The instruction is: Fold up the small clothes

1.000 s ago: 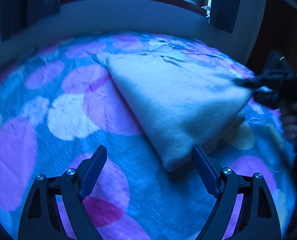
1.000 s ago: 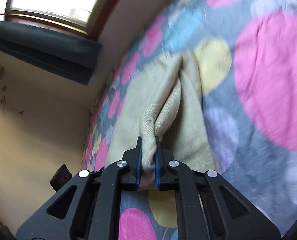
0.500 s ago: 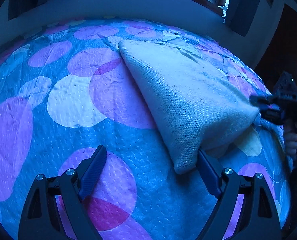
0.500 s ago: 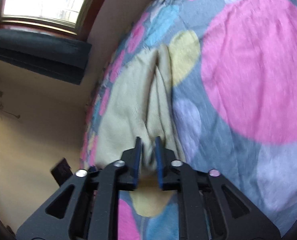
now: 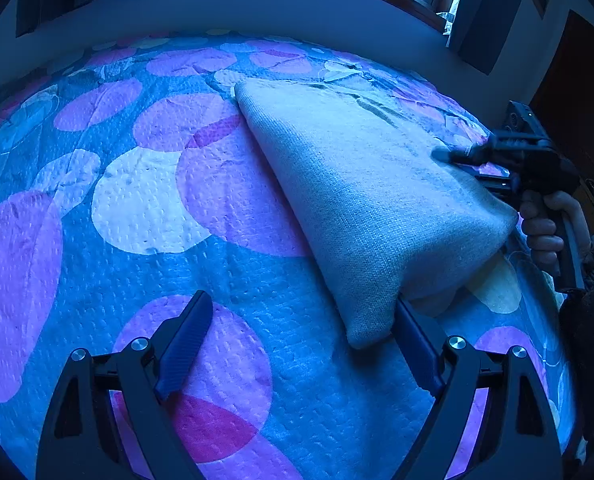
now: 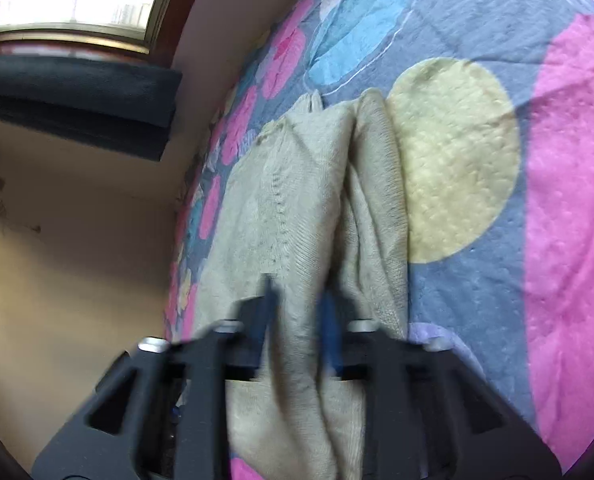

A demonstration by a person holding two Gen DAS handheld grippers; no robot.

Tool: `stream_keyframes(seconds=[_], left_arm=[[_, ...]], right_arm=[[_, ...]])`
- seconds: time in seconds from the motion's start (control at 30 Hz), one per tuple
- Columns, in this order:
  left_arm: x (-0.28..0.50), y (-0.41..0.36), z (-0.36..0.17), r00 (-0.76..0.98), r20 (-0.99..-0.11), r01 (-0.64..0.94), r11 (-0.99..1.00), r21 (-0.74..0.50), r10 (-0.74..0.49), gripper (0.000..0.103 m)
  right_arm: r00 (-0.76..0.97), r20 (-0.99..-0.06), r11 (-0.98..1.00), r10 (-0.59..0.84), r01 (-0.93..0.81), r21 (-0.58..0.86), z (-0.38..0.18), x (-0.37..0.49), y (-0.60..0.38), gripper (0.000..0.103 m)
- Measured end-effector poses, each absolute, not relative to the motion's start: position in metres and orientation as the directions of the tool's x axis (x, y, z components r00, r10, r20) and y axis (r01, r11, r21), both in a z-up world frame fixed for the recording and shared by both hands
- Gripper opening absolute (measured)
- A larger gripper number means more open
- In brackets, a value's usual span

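Here the left gripper [image 5: 297,340] hangs low over the bedspread [image 5: 137,200], jaws spread wide and holding nothing; its right finger [image 5: 417,344] touches the near corner of the folded beige knit garment [image 5: 369,184]. The garment lies flat on the patterned bedspread, reaching away toward the wall. At its far right edge the right gripper [image 6: 297,320], held by a hand [image 5: 545,224], is blurred; its jaws are closing with a ridge of the knit between them
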State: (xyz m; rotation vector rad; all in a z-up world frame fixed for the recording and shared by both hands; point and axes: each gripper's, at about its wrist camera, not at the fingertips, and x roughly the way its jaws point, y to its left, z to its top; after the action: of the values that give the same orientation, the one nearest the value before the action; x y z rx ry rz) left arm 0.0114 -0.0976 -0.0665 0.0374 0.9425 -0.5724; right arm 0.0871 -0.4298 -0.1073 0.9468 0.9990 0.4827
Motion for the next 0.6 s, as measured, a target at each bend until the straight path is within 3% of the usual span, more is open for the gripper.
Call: stream_keyframes(seconds=[0.13, 0.3, 0.43, 0.5, 0.6], left_arm=[[0.012, -0.1, -0.066, 0.45, -0.769, 0.485, 0.847, -0.216, -0.454, 0.087], [0.01, -0.104, -0.067, 0.442, -0.77, 0.501, 0.839, -0.213, -0.46, 0.087], [0.009, -0.102, -0.066, 0.442, -0.763, 0.502, 0.835, -0.226, -0.472, 0.087], [0.008, -0.099, -0.066, 0.441, -0.758, 0.502, 0.832, -0.235, -0.481, 0.087], [0.004, -0.096, -0.063, 0.446, -0.744, 0.504, 0.826, -0.251, -0.498, 0.087]], right_arm=[[0.562, -0.471, 0.549, 0.68, 0.036, 0.835, -0.089, 0.07, -0.442, 0.005], [0.567, -0.537, 0.602, 0.624, 0.09, 0.794, -0.101, 0.065, -0.453, 0.005], [0.563, -0.491, 0.527, 0.665, 0.112, 0.842, -0.111, 0.065, -0.456, 0.006], [0.564, -0.494, 0.534, 0.661, 0.109, 0.838, -0.103, 0.058, -0.458, 0.009], [0.577, -0.49, 0.541, 0.653, 0.097, 0.835, -0.088, 0.034, -0.461, 0.024]])
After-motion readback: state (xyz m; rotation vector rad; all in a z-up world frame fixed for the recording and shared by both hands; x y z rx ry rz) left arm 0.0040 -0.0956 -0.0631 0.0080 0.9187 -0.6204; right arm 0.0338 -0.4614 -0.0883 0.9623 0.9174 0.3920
